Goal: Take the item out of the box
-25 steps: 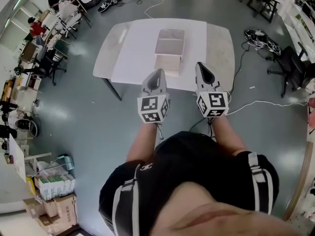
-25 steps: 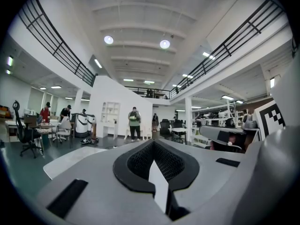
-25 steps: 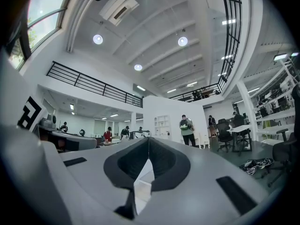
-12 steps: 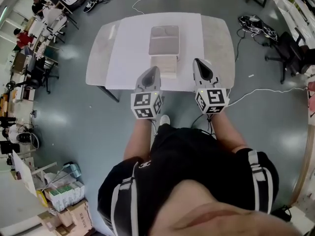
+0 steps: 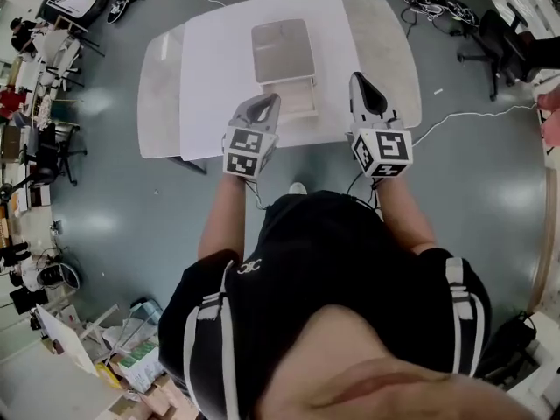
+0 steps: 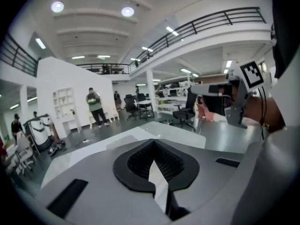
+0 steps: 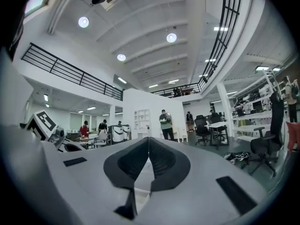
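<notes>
A pale cardboard box [image 5: 296, 100] stands on the white table [image 5: 210, 68], its lid [image 5: 282, 49] folded back away from me. What lies inside it cannot be made out. My left gripper [image 5: 269, 101] is shut and empty, its tip over the box's near left corner. In the left gripper view its jaws [image 6: 152, 142] meet above the tabletop. My right gripper [image 5: 359, 79] hovers over the table to the right of the box, apart from it. Its jaws [image 7: 148, 138] are closed tip to tip with nothing between them.
The table's near edge [image 5: 289, 147] runs just under both grippers. A black office chair [image 5: 499, 38] and loose cables [image 5: 472, 116] are on the grey floor to the right. People stand far off by a white wall [image 6: 95, 106]. Desks and clutter line the left side [image 5: 26, 77].
The person has stepped up to the table. Both grippers have gone from short of its near edge to over it, the left one dropping toward the box's near corner.
</notes>
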`<state>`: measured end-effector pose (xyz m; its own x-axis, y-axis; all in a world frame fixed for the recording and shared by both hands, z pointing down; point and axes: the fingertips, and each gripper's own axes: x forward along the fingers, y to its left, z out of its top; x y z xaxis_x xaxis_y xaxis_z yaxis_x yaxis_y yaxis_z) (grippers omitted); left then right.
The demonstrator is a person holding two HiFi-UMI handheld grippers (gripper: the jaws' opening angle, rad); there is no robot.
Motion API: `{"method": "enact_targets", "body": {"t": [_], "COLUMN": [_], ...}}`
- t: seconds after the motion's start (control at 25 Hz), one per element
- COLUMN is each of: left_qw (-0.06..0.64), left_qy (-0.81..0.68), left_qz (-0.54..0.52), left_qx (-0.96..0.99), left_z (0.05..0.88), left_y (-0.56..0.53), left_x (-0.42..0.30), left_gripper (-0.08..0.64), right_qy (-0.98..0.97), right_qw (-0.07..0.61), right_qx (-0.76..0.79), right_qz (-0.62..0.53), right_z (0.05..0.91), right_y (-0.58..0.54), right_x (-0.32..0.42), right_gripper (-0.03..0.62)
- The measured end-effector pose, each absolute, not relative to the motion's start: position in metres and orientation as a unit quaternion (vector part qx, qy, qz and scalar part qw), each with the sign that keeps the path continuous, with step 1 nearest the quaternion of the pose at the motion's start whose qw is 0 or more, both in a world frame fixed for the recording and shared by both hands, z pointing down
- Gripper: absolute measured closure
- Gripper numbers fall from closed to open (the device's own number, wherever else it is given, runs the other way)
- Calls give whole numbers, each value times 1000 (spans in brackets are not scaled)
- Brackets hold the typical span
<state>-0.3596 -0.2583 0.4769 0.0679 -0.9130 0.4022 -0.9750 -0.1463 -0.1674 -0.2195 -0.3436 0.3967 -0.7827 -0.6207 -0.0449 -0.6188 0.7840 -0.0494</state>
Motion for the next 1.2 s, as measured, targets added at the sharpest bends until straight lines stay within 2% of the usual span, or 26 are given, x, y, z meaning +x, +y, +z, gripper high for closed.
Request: {"method": "enact_targets", "body": {"t": [0.44, 1.0, 1.04, 1.08, 1.2], "left_qw": [93, 155, 161, 164, 159], "left_qy": [-458, -299, -287, -276, -264], "left_qz": [357, 394, 399, 406, 430], "left_qx": [809, 855, 856, 856, 848], "left_z": [563, 642, 647, 653, 669], "left_y": [-283, -308, -306, -305, -309], "left_x": [-387, -363, -361, -360, -358], "left_gripper": [551, 547, 454, 403, 383], "right_qy": [894, 837, 833, 830, 824], "right_qw": [8, -32, -34, -35, -39], "right_qx": [-447, -545, -550, -554, -563], "right_qz": [-37, -43, -44, -45, -50], "right_z": [425, 445, 445, 447, 452], "right_y": [-341, -311, -309, -309, -307], "right_x": [-191, -132, -127, -123, -111], "right_gripper": [580, 579, 578, 578, 578]}}
